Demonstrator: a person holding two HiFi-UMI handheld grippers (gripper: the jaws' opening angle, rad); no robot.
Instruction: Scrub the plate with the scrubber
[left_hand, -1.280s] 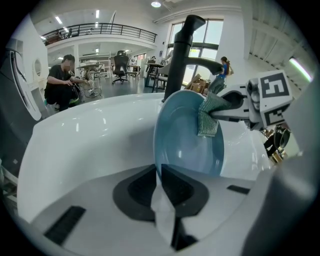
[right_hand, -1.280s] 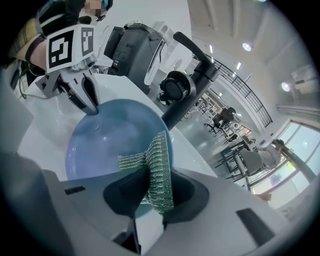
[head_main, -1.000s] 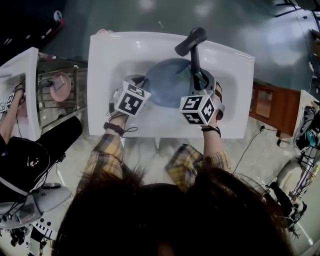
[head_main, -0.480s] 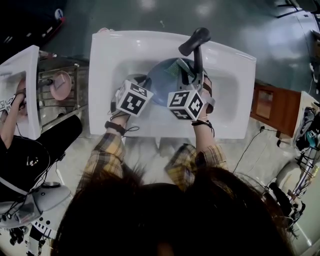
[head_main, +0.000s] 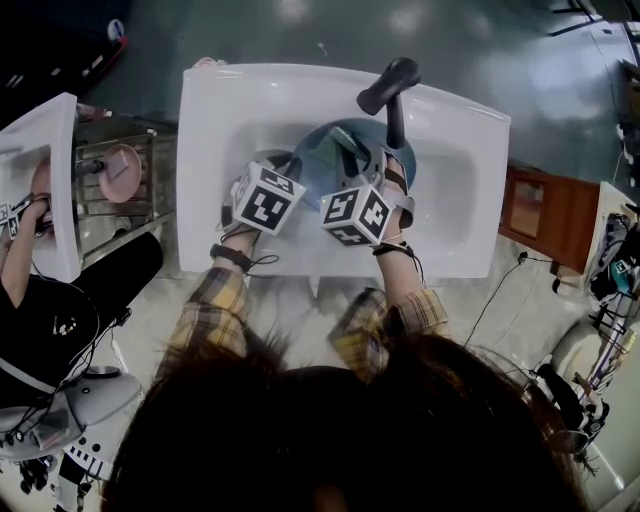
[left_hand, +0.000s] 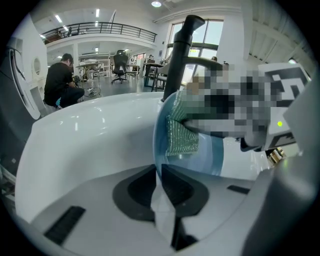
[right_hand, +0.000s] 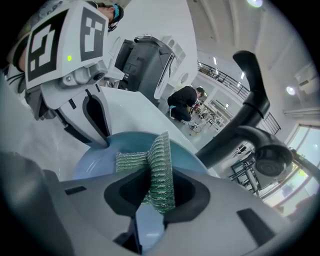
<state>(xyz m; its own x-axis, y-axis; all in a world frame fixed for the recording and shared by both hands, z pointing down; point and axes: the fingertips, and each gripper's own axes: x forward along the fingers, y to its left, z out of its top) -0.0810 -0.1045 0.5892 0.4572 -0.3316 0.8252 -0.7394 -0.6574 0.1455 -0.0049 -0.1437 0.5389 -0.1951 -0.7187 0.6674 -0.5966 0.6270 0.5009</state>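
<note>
A blue plate (head_main: 318, 168) stands tilted in the white sink (head_main: 220, 130). My left gripper (head_main: 286, 168) is shut on the plate's left rim; in the left gripper view its jaws (left_hand: 159, 172) pinch the edge of the plate (left_hand: 210, 155). My right gripper (head_main: 352, 155) is shut on a green mesh scrubber (right_hand: 159, 172), which is folded between the jaws and lies against the face of the plate (right_hand: 95, 160). From the left gripper view the scrubber (left_hand: 180, 132) shows pressed on the plate's upper part. The scrubber (head_main: 343, 139) is partly hidden in the head view.
A black faucet (head_main: 392, 85) arches over the basin just right of the plate, close above my right gripper. Another white sink (head_main: 45, 140) with a person's arm and a pink dish (head_main: 122, 172) stands at the left. A brown stool (head_main: 545, 212) is at the right.
My right gripper has moved left across the plate with the scrubber, closer to the left gripper. The left gripper and the plate have stayed put.
</note>
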